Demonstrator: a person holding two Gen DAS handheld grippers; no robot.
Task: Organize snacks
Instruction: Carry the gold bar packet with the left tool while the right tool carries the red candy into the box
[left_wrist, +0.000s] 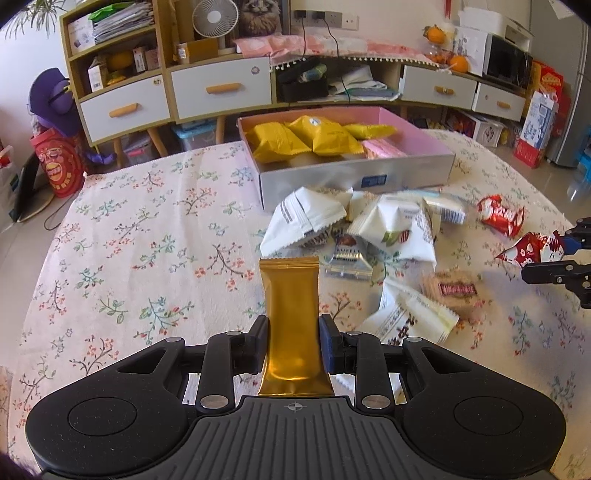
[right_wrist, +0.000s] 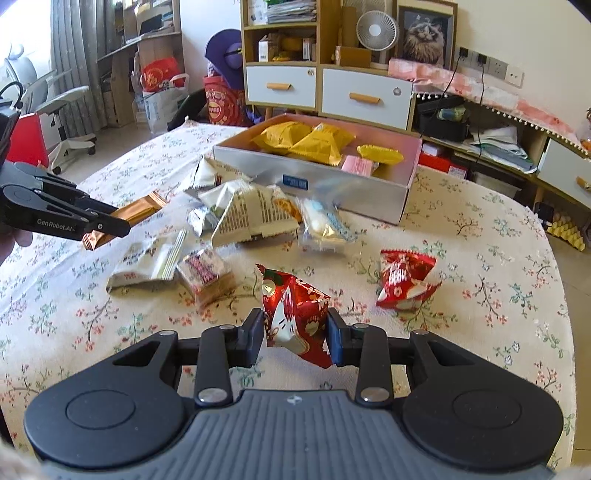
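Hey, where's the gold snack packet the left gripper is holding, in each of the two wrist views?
Left wrist view: the gold snack packet stands at bottom centre, clamped in the left gripper.
Right wrist view: it sticks out at the left edge, just past the left gripper's tips.
Shared landmark: the silver snack box, beyond the loose white packets in both.

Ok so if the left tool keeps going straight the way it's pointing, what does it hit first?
Probably the heap of white snack packets ahead on the tablecloth, with the open box behind. The left tool holds a gold packet, which would touch first; depth is unclear.
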